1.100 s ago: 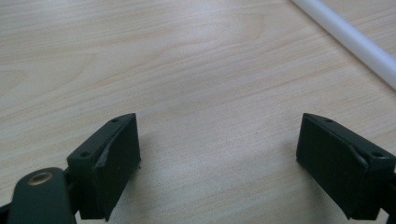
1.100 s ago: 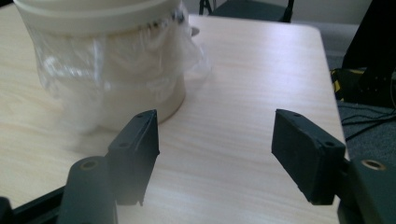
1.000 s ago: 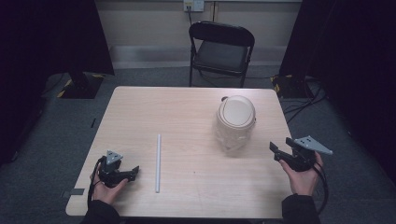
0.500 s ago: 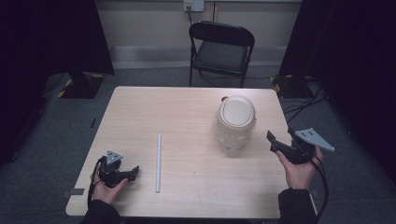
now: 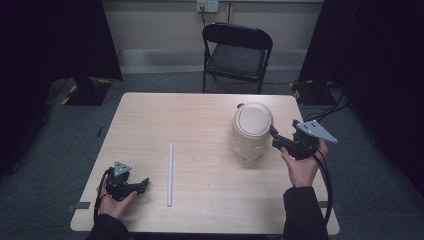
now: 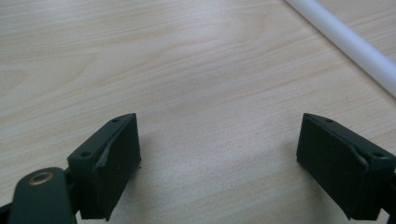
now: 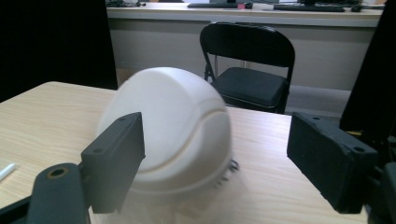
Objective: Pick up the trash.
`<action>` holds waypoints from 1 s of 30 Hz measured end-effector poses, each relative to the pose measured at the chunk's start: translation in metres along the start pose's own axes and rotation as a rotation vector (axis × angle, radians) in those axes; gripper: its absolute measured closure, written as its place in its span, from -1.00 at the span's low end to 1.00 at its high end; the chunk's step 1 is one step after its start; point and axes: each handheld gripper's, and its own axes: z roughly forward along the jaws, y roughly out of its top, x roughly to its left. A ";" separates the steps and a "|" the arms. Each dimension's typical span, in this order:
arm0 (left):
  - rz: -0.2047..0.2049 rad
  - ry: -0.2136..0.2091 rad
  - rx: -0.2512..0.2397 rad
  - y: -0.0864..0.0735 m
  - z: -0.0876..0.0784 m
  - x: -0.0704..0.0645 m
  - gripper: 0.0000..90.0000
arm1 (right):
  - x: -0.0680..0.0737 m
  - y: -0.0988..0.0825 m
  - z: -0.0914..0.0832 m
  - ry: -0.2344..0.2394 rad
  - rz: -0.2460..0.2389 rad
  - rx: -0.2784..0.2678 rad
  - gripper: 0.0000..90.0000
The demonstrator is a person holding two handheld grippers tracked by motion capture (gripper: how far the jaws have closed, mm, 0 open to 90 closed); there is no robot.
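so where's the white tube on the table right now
In the high view the white tube lies flat on the table, left of centre, running front to back, just right of the left gripper and well left of the cream bin.

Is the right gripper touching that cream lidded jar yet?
Apart. In the right gripper view, the right gripper stands wide open, with the cream jar beyond its jaws and neither pad on it. The high view shows the jaw tips just short of the jar's side.
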 end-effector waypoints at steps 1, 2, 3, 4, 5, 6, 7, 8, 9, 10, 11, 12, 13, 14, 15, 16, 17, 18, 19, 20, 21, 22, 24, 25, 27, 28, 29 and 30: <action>0.000 0.000 0.000 0.000 0.000 0.000 -0.71 | 0.007 0.003 0.008 0.008 0.000 0.009 -0.60; 0.000 0.000 0.000 0.000 0.000 0.000 -0.71 | 0.011 0.004 0.012 0.011 -0.004 0.009 -0.60; 0.000 0.000 0.000 0.000 0.000 0.000 -0.71 | 0.014 0.005 0.016 0.009 -0.012 0.009 -0.60; 0.000 0.000 0.000 0.000 0.000 0.000 -0.71 | 0.016 0.006 0.020 0.012 -0.012 0.010 -0.60; 0.000 0.000 0.000 0.000 0.000 0.000 -0.71 | 0.016 0.006 0.020 0.012 -0.012 0.010 -0.60; 0.000 0.000 0.000 0.000 0.000 0.000 -0.71 | 0.020 0.006 0.028 0.006 -0.016 0.024 -0.60; 0.000 -0.002 -0.002 0.000 0.000 0.000 -0.71 | 0.021 0.006 0.032 0.000 -0.014 0.028 -0.60; 0.000 0.000 -0.001 0.000 0.000 0.000 -0.71 | 0.022 0.005 0.035 0.001 -0.014 0.030 -0.60; 0.000 0.000 0.000 0.000 0.000 0.000 -0.71 | 0.022 0.004 0.038 -0.005 -0.014 0.036 -0.60; 0.000 0.000 -0.001 0.000 0.000 0.000 -0.71 | 0.022 0.004 0.041 -0.013 -0.014 0.042 -0.60; 0.000 0.000 -0.001 0.000 0.000 0.000 -0.71 | 0.022 0.002 0.044 -0.016 -0.013 0.047 -0.60; 0.000 0.000 0.000 0.000 0.000 0.000 -0.71 | 0.021 0.001 0.046 -0.019 -0.008 0.054 -0.59; 0.000 0.000 0.000 0.000 0.000 0.000 -0.71 | 0.021 0.001 0.046 -0.019 -0.008 0.054 -0.59; 0.000 0.000 0.000 0.000 0.000 0.000 -0.71 | 0.020 0.000 0.048 -0.023 -0.006 0.062 -0.59; 0.000 0.000 0.000 0.000 0.000 0.000 -0.71 | 0.020 -0.002 0.050 -0.025 0.000 0.070 -0.59; 0.000 -0.001 -0.003 0.000 0.000 0.000 -0.71 | 0.019 -0.004 0.051 -0.027 -0.001 0.076 -0.59; 0.000 0.000 -0.001 0.000 0.000 0.000 -0.71 | 0.018 -0.008 0.055 -0.031 0.002 0.102 -0.60; 0.000 -0.001 -0.002 0.000 0.000 0.000 -0.71 | 0.018 -0.009 0.056 -0.034 -0.001 0.110 -0.60; 0.000 0.000 0.000 0.000 0.000 0.000 -0.71 | 0.018 -0.010 0.057 -0.042 -0.007 0.120 -0.60; 0.000 0.000 0.000 0.000 0.000 0.000 -0.71 | 0.018 -0.011 0.058 -0.046 -0.012 0.128 -0.60; 0.001 0.000 0.000 0.000 0.000 0.000 -0.71 | 0.019 -0.011 0.059 -0.045 -0.012 0.135 -0.59; 0.001 0.000 0.000 0.000 0.000 0.000 -0.71 | 0.019 -0.011 0.059 -0.045 -0.012 0.135 -0.59; 0.000 -0.001 -0.003 0.000 0.000 0.000 -0.71 | 0.019 -0.013 0.063 -0.043 -0.010 0.148 -0.58; 0.000 0.000 0.000 0.000 0.000 0.000 -0.71 | 0.019 -0.014 0.064 -0.043 -0.006 0.154 -0.58; 0.000 -0.001 -0.002 0.000 0.000 0.000 -0.71 | 0.018 -0.016 0.067 -0.045 0.001 0.169 -0.58; 0.000 -0.001 -0.002 0.000 0.000 0.000 -0.71 | 0.018 -0.016 0.067 -0.045 0.001 0.169 -0.58; 0.000 -0.001 -0.002 0.000 0.000 0.000 -0.71 | 0.017 -0.017 0.069 -0.043 0.003 0.181 -0.57; 0.000 -0.001 -0.003 0.000 0.000 0.000 -0.71 | 0.017 -0.017 0.070 -0.043 0.001 0.185 -0.57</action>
